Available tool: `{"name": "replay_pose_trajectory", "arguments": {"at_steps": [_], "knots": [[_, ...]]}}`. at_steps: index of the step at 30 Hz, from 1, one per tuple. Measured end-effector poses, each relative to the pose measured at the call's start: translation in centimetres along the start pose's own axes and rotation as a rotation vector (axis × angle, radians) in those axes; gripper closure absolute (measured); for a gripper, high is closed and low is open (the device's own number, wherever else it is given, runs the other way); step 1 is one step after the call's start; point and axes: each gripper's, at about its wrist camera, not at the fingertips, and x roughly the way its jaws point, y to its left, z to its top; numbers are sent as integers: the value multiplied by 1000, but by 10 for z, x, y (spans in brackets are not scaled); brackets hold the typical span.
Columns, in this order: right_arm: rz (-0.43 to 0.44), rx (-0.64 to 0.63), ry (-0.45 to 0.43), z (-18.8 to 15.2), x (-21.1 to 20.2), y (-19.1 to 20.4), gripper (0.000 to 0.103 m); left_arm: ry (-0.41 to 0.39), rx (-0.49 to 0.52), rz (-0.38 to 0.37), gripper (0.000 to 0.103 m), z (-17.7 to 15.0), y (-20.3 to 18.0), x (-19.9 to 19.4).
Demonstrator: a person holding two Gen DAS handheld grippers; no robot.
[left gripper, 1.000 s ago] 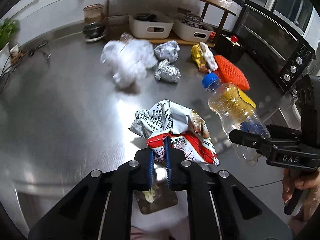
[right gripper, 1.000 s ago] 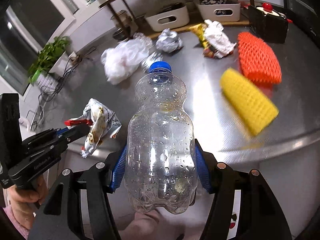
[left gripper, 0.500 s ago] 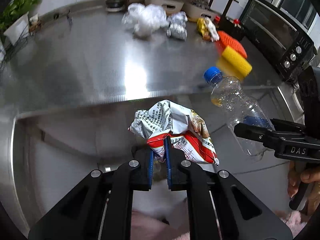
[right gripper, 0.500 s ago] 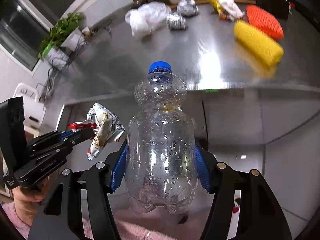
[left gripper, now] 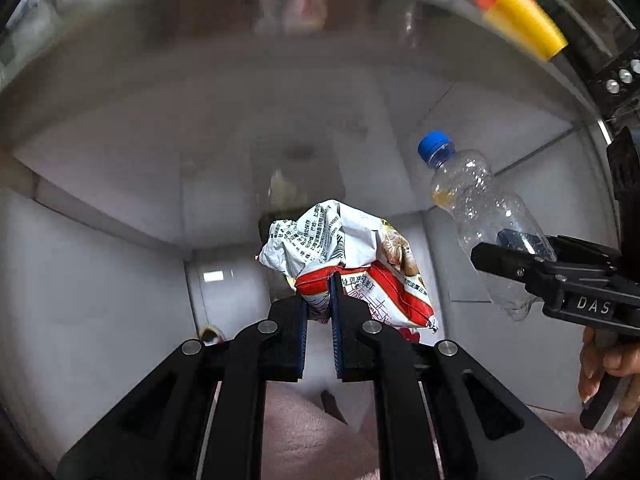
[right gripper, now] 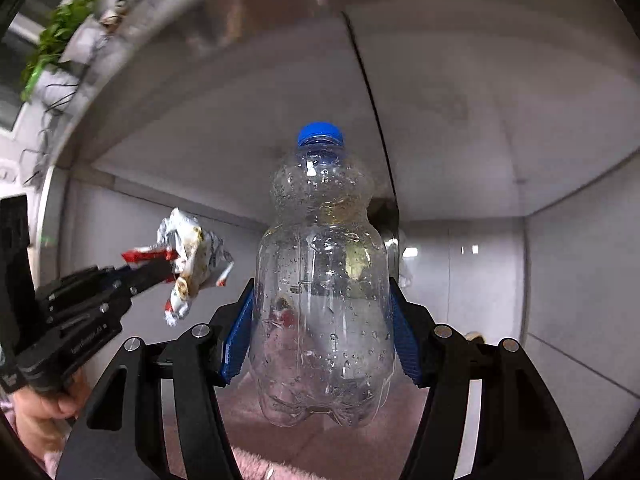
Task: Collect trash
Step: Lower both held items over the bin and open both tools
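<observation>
We see the steel table [left gripper: 168, 12] edge above, then our right hand-held gripper [right gripper: 320, 344] clamping the clear plastic bottle [right gripper: 324, 280] at its lower body, cap up, and our left hand-held gripper [left gripper: 319, 300] pinching the crumpled snack wrapper [left gripper: 344, 256], both below table level

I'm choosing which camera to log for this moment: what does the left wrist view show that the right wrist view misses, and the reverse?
Only the left wrist view shows the yellow foam sleeve and the oven knobs at the upper right.

Only the right wrist view shows the green plant and tangled cables at the upper left, and the droplets inside the bottle close up.

Both show the left tool shut on the crumpled snack wrapper, the right tool clamping the blue-capped plastic bottle, and grey cabinet panels behind.
</observation>
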Motion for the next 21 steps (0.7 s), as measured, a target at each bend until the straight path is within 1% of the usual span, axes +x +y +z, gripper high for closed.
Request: {"name": "replay_pose_trajectory", "arguments": {"at_steps": [3, 7, 9, 12, 14, 17, 21], "knots": [[-1, 44, 26, 4, 30, -12, 41, 55, -20, -12, 94, -1, 6, 32], [-19, 65, 67, 8, 67, -17, 41, 97, -23, -4, 94, 1, 11, 69], [-12, 93, 94, 13, 85, -19, 41, 124, -29, -6, 94, 2, 13, 87], [-17, 127, 113, 16, 103, -21, 41, 168, -43, -15, 94, 0, 17, 113], [-31, 141, 120, 19, 115, -22, 41, 186, -50, -15, 94, 2, 16, 123], [-31, 150, 133, 23, 129, -21, 41, 215, -66, -9, 94, 2, 19, 139], [-32, 142, 154, 23, 139, -17, 41, 229, -79, -18, 94, 2, 21, 144]]}}
